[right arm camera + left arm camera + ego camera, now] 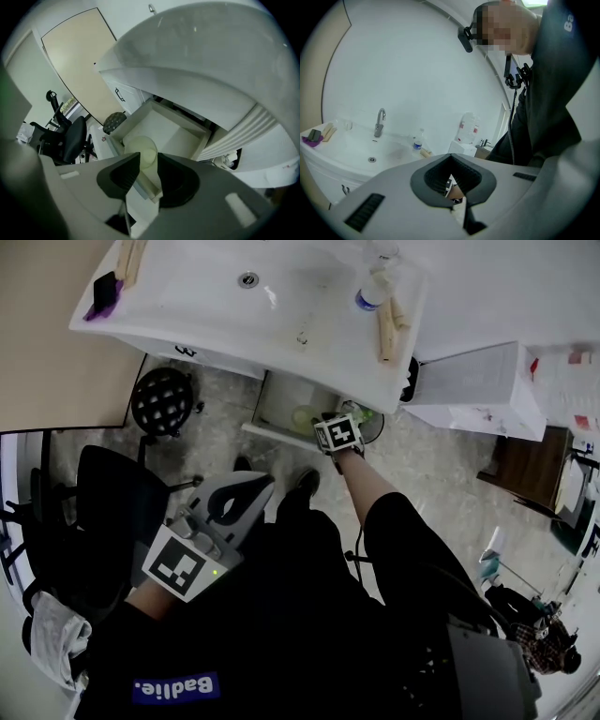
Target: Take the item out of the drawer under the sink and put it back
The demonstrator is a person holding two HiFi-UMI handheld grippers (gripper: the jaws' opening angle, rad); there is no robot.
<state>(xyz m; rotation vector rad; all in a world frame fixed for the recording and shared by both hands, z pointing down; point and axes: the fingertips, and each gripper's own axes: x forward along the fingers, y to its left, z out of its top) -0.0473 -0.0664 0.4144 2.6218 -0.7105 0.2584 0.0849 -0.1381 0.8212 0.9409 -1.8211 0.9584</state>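
The drawer (270, 401) under the white sink (187, 306) stands pulled out. A pale green round item (304, 417) lies in it near the front. My right gripper (337, 421) reaches down just over the drawer's front right corner. In the right gripper view its jaws (149, 169) are open, with the green item (140, 151) in the drawer (180, 133) just beyond the gap, apart from the pads. My left gripper (251, 486) is held back by the person's body, shut and empty. The left gripper view shows its jaws (457, 197) pointing at the sink (356, 154).
A water bottle (372, 292), wooden sticks (386, 329) and a purple object (105, 296) sit on the sink top. A black round perforated stool (162, 401) and a black office chair (103, 502) stand at the left. A white cabinet (478, 390) is right of the sink.
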